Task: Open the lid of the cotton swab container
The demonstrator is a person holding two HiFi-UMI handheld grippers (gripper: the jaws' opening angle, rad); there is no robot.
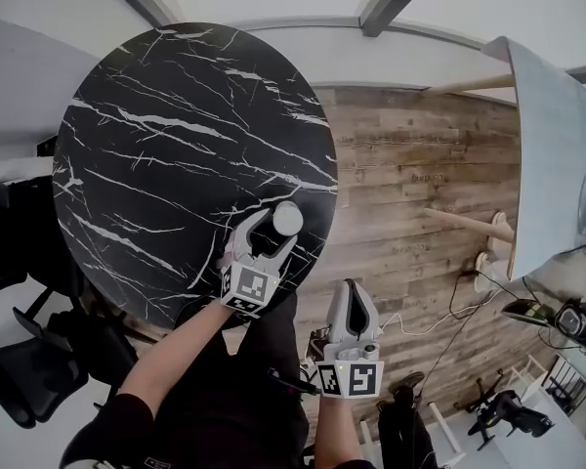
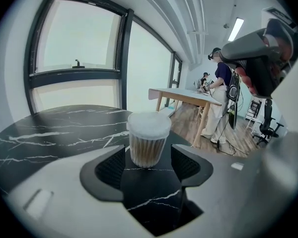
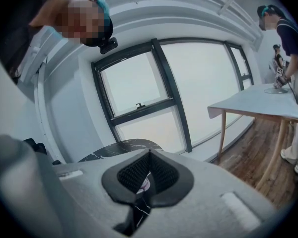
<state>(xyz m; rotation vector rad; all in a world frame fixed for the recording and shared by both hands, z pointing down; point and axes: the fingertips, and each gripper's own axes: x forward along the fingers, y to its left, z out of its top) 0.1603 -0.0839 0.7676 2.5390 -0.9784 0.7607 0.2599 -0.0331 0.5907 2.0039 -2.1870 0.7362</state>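
The cotton swab container (image 1: 286,220) is a clear round tub of swabs with a white lid (image 2: 148,123) on top. It stands upright near the edge of the black marble table (image 1: 166,154). My left gripper (image 1: 269,233) is open, its jaws reaching either side of the container's base. In the left gripper view the container (image 2: 148,148) stands at the tips of the pads (image 2: 111,168), with a gap on both sides. My right gripper (image 1: 355,293) is shut and empty, held off the table's rim over the wooden floor. In its own view the right gripper (image 3: 148,175) has its jaws pressed together.
A pale wooden-legged table (image 1: 552,135) stands at the right, with people (image 2: 219,90) beside it. Black chairs (image 1: 29,379) sit at the lower left. Cables (image 1: 449,311) lie on the plank floor. Large windows (image 2: 79,48) are beyond the marble table.
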